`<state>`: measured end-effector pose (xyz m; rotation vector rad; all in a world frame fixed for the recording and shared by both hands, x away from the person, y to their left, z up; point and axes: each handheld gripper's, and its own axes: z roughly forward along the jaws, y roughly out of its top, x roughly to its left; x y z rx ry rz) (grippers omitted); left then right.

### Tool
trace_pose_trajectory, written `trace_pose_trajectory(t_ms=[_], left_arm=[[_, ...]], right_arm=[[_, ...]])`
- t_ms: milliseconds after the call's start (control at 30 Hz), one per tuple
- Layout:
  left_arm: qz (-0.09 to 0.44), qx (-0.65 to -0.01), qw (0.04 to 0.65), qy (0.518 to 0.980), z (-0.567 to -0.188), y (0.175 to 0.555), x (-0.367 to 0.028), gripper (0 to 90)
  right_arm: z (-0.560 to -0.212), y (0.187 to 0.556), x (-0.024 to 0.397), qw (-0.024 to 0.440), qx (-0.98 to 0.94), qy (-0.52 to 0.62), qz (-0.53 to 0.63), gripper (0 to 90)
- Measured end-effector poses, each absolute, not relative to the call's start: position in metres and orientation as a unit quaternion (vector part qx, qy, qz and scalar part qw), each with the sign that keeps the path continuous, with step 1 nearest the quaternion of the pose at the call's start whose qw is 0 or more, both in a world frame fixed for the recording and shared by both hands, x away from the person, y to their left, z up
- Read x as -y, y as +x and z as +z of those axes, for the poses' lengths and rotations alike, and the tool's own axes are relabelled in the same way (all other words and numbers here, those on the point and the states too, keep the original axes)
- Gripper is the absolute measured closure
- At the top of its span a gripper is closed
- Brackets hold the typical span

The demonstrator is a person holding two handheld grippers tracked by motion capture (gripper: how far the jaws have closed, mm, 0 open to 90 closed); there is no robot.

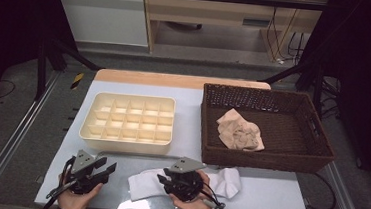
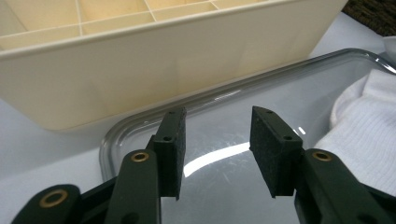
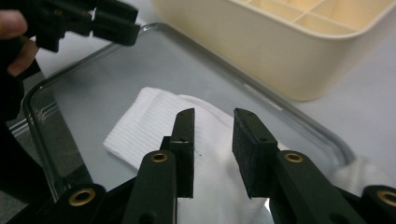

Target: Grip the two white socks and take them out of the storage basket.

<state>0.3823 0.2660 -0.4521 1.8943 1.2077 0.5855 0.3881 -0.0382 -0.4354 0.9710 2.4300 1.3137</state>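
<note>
Closest to the person, the left gripper [image 1: 104,169] sits low over the near edge of the table, its jaws parted with nothing between them; in the left gripper view [image 2: 215,140] only the clear tray [image 2: 140,128] shows through the gap. Just beside it, the right gripper [image 1: 163,180] hovers over the white sock [image 1: 142,184], which lies spread flat on that tray along the table's front edge. In the right gripper view [image 3: 214,140] its jaws stand apart above the ribbed cloth, and as far as I can make out the pads are not pinching it. The sock's far end reaches toward the wicker basket [image 1: 319,162]. Behind the tray stands a cream divided box [image 1: 125,139], its compartments bare. Farther right, inside the basket, lies a crumpled beige cloth [image 1: 240,131], well apart from both grippers.
</note>
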Motion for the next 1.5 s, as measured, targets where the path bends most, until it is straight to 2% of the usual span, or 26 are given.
trace_pose_trajectory(t_ms=[433,833,967,1133,1367,1500], left_arm=[[0.246,-0.479,0.415,0.734,-0.449,0.382,-0.276,52.1],[0.235,-0.494,0.411,0.729,-0.452,0.383,-0.28,51.6],[0.233,-0.496,0.408,0.73,-0.452,0.383,-0.279,49.7],[0.227,-0.496,0.411,0.73,-0.452,0.383,-0.278,48.6],[0.222,-0.494,0.415,0.731,-0.452,0.382,-0.278,48.5],[0.219,-0.492,0.418,0.732,-0.451,0.381,-0.277,48.5]], right_arm=[[-0.46,0.375,-0.017,0.061,-0.866,0.279,0.411,73.9],[-0.474,0.368,-0.028,0.054,-0.875,0.261,0.404,68.6],[-0.477,0.364,-0.031,0.069,-0.879,0.247,0.401,72.4],[-0.477,0.365,-0.029,0.071,-0.88,0.254,0.395,86.1],[-0.465,0.369,-0.017,0.045,-0.862,0.272,0.425,88.2],[-0.445,0.375,0.0,0.052,-0.833,0.292,0.468,88.1]])
